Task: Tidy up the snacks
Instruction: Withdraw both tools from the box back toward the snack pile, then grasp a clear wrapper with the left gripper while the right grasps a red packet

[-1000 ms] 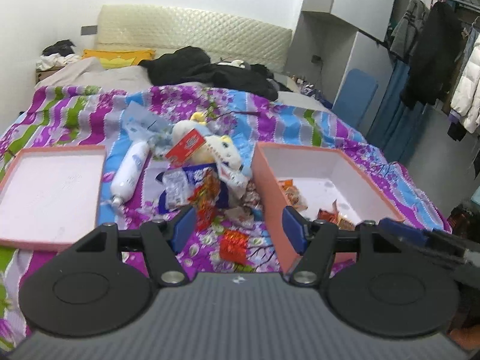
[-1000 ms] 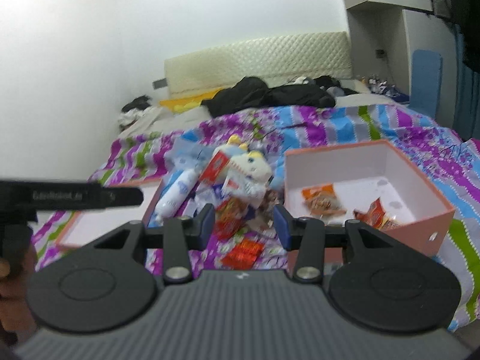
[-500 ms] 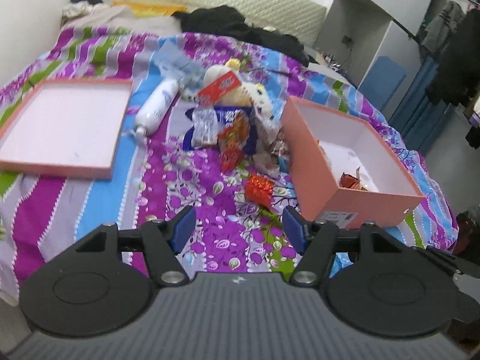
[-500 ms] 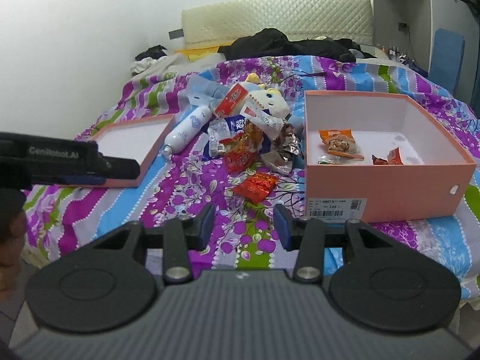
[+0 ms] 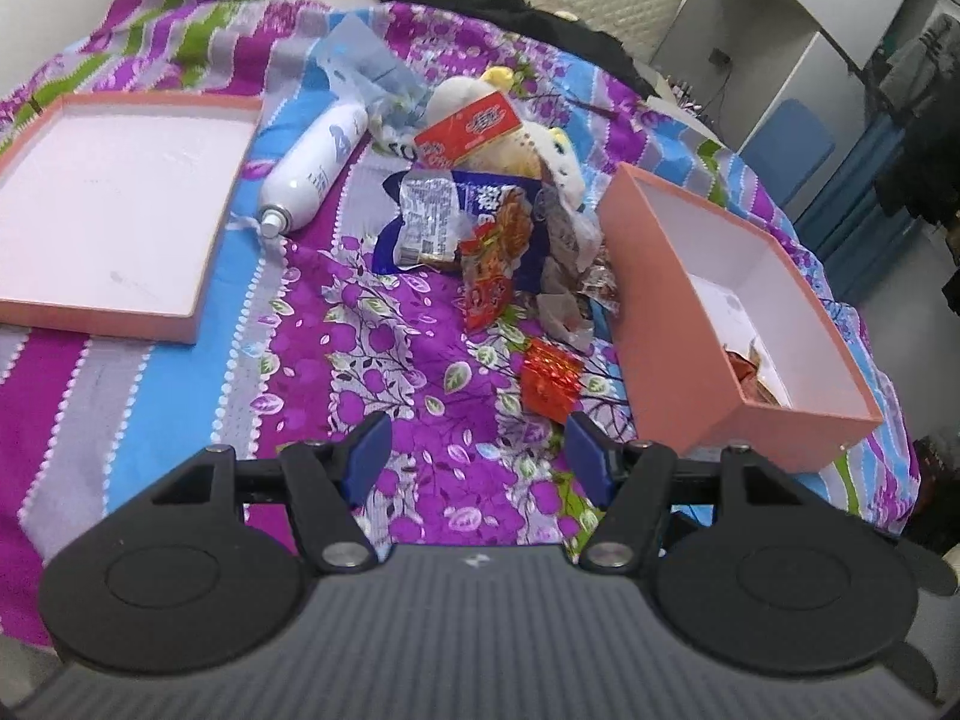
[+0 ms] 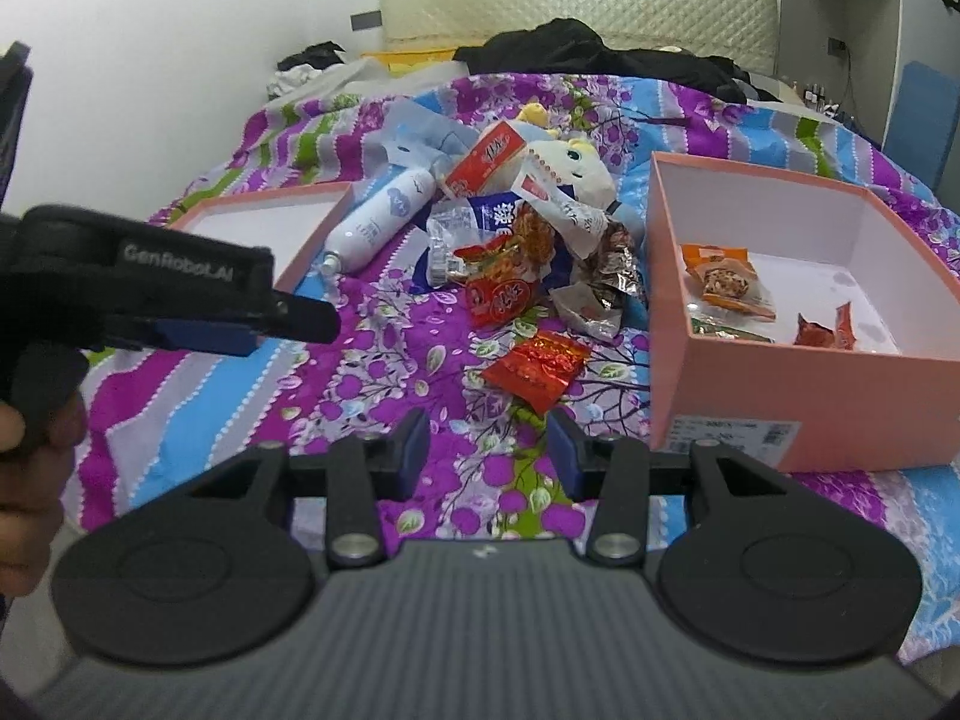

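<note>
A pile of snack packets (image 5: 480, 228) (image 6: 510, 252) lies mid-bed on the flowered sheet. A red foil packet (image 5: 549, 381) (image 6: 536, 366) lies apart, nearest both grippers. A pink box (image 5: 678, 306) (image 6: 798, 408) to the right holds a few packets (image 6: 729, 282). My left gripper (image 5: 477, 459) is open and empty, hovering just short of the red packet. My right gripper (image 6: 487, 447) is open and empty, also just short of it. The left gripper also shows at the left of the right wrist view (image 6: 252, 315).
A pink box lid (image 5: 24, 300) (image 6: 312, 243) lies at the left. A white bottle (image 5: 315, 171) (image 6: 384, 222), a plush toy (image 6: 570, 165) and a plastic bag (image 5: 366, 69) lie by the pile. Dark clothes (image 6: 594, 57) lie near the headboard.
Both grippers have tilted down and moved in toward the bed, so the red foil packet now sits close in front of the fingers. Both stay open.
</note>
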A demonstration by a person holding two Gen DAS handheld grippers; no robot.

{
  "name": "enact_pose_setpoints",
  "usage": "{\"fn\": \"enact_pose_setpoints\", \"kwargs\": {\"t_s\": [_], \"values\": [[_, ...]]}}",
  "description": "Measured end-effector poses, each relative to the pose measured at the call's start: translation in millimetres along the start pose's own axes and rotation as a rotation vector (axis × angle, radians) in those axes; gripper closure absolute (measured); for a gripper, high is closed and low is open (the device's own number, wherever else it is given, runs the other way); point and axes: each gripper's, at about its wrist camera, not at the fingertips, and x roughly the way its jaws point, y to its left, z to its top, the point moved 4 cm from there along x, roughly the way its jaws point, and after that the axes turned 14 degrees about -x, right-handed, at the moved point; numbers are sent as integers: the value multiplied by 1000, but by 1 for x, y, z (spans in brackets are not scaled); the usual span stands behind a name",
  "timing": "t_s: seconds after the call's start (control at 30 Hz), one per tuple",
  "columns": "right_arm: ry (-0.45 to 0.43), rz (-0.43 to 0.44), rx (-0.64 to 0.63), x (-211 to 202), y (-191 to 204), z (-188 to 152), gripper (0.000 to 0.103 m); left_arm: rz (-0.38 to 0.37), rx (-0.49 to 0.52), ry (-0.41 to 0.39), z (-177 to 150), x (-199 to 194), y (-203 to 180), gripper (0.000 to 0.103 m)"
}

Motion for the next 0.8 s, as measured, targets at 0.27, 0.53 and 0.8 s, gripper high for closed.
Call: {"fn": "enact_pose_setpoints", "kwargs": {"t_s": [0.27, 0.53, 0.8], "values": [[69, -51, 40, 60, -7, 5, 52, -16, 10, 60, 46, 67, 8, 34], [112, -72, 68, 115, -7, 10, 33, -44, 25, 145, 78, 140, 11, 34], [152, -154, 53, 162, -14, 18, 33, -88, 76, 200, 99, 204, -3, 34]]}}
